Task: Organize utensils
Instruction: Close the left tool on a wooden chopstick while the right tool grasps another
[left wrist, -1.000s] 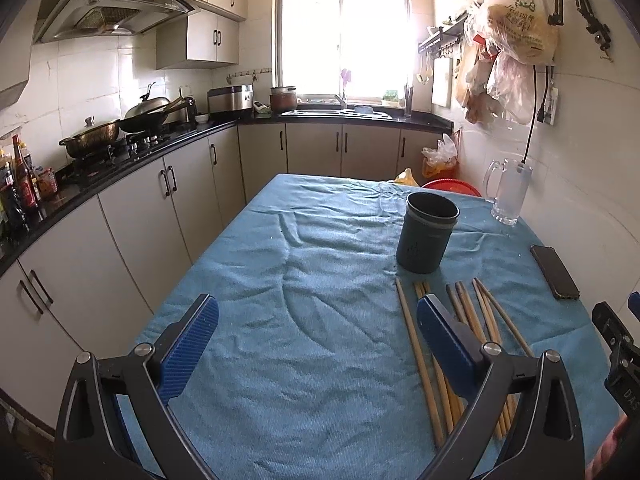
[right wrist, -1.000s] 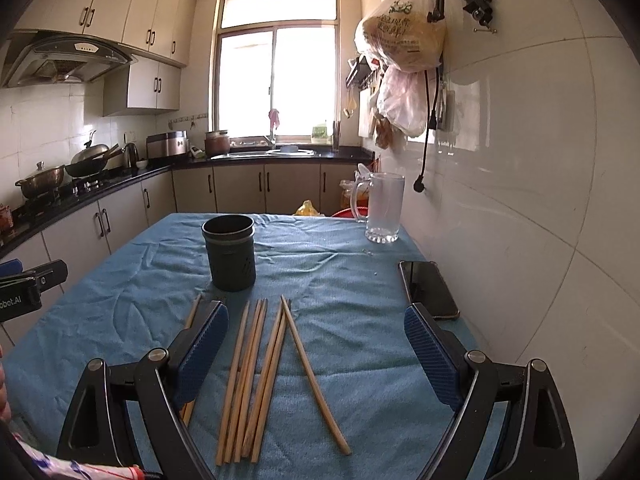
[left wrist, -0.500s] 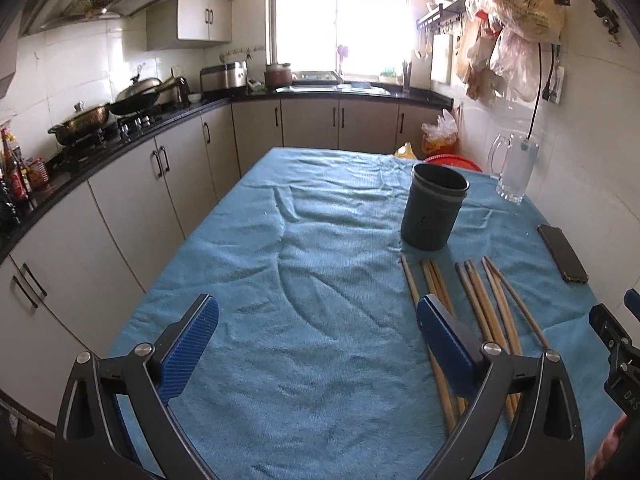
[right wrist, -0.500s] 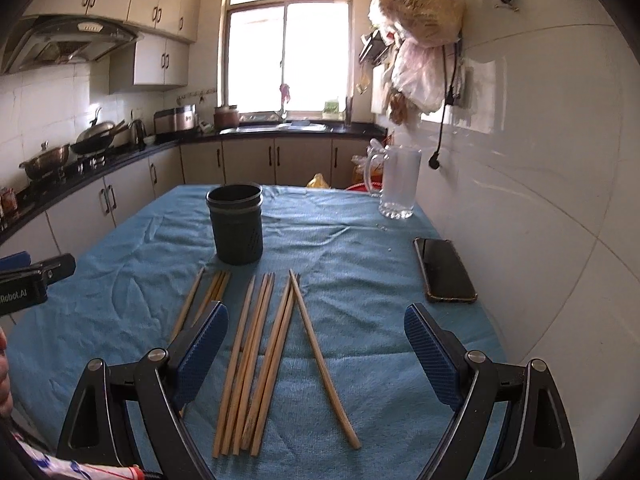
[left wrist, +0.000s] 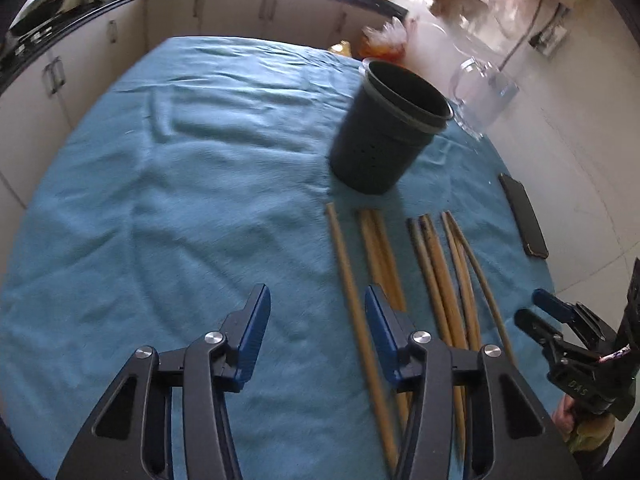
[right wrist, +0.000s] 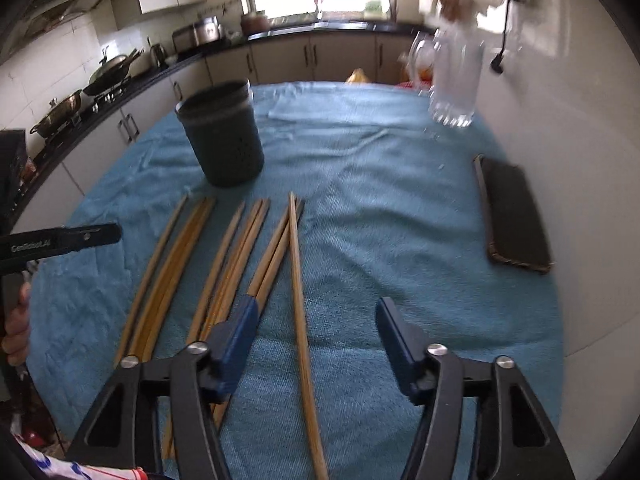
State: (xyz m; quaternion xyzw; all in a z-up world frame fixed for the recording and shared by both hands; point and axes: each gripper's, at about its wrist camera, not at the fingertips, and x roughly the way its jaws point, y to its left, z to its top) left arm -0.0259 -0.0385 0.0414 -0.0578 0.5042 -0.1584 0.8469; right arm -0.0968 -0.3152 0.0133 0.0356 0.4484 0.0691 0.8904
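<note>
Loosely fanned, the long wooden chopsticks lie at six o'clock of the dark perforated plastic holder. Both the left gripper and right gripper hang empty, jaws apart. Crowded sticks risk a multi-stick grab, or rolling away.

Blurring out the glass mug and wall bags; hiding chopsticks' near ends behind both grippers' fingers.
</note>
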